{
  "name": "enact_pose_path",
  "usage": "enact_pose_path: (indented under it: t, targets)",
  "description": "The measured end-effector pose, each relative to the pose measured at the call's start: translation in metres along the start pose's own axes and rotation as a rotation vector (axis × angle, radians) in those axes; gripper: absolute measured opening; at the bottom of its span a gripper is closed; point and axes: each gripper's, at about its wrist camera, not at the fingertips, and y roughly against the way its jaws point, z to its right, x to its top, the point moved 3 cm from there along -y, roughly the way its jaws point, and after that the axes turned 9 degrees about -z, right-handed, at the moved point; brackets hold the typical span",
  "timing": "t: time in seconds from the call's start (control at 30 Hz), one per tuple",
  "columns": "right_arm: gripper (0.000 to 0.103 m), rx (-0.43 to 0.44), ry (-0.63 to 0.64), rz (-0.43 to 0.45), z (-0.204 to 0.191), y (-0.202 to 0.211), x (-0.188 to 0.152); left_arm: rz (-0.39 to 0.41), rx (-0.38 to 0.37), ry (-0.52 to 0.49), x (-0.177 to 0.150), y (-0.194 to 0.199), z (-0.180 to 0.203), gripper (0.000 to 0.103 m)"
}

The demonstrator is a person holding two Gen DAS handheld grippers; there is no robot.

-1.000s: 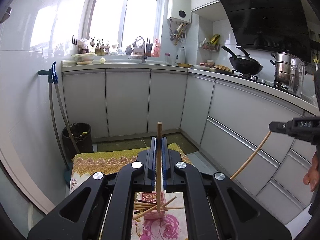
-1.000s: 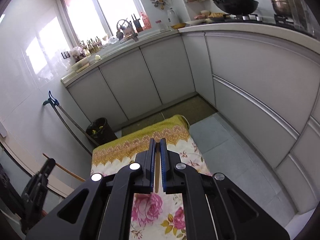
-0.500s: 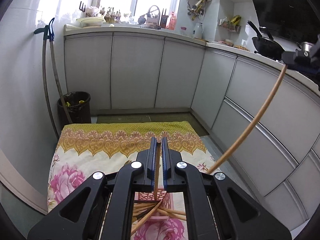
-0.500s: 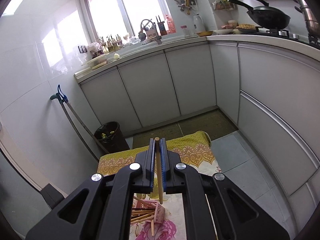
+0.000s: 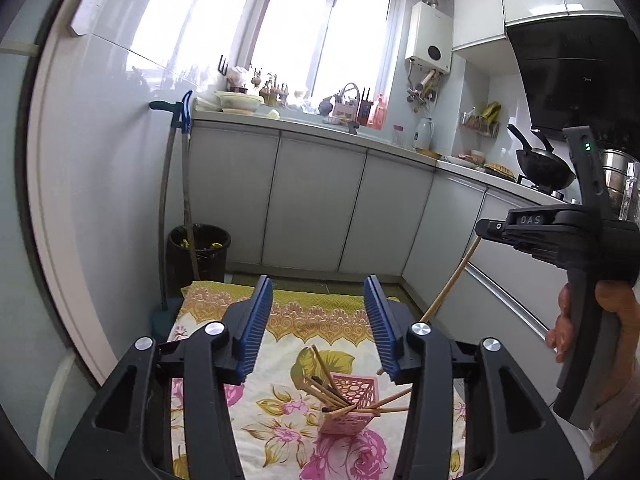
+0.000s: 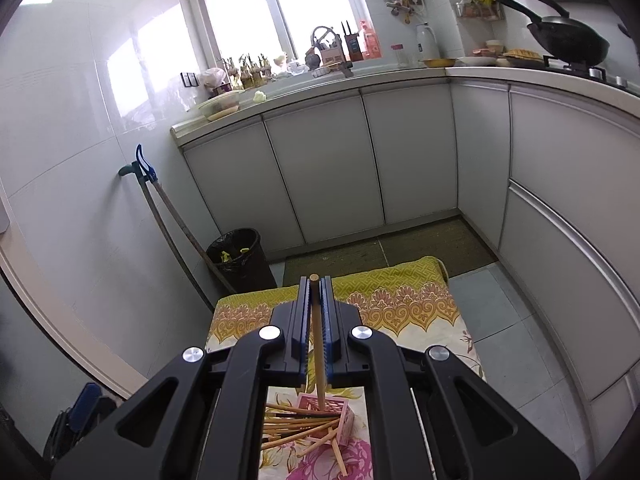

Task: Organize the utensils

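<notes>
Basically, pink lattice holder sits on the floral cloth with a bunch of chopsticks in it, some leaning over the rim. Left gripper jaws have just been opening, nothing between them. Right gripper clamps one chopstick, tip over the holder. Only left view shows the hand on the right gripper's handle.

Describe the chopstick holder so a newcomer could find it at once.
Find the flowered cloth spread on the low surface in front of the white kitchen cabinets. Near its front edge stands a small pink holder, a square cup with perforated walls. It is the only container on the cloth, with wooden chopsticks fanning out of it.
</notes>
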Motion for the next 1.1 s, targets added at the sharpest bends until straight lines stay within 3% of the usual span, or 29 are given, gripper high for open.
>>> enact_pose_path:
  t: [0.17,0.47,0.67,0.7,0.73,0.8,0.97,1.1]
  targets:
    - [0.005,-0.013,0.028,-0.027,-0.009,-0.019,-0.016,0.028,0.025,0.033,-0.007,0.021,-0.017,0.060]
    - [0.005,-0.082,0.126,-0.006,-0.021,-0.071,-0.067,0.033,0.025,0.044,-0.004,0.028,-0.030,0.060]
    - [0.009,-0.034,0.135,-0.024,-0.025,-0.076,-0.086,0.037,0.026,0.042,-0.004,0.033,-0.032,0.063]
    - [0.025,-0.025,0.131,-0.017,-0.026,-0.071,-0.085,0.033,0.026,0.043,-0.004,0.033,-0.032,0.063]
    - [0.048,-0.001,0.117,-0.005,-0.025,-0.064,-0.084,0.031,0.028,0.048,-0.004,0.034,-0.032,0.063]
    - [0.070,0.027,0.074,0.030,-0.023,-0.046,-0.080,0.030,0.024,0.056,-0.003,0.039,-0.031,0.070]
    - [0.076,0.075,-0.035,0.046,-0.015,0.006,-0.084,0.067,0.045,0.085,-0.010,0.070,-0.029,0.090]
    - [0.090,0.020,-0.088,0.152,-0.004,0.072,-0.111,0.038,0.050,0.097,-0.028,0.095,-0.024,0.094]
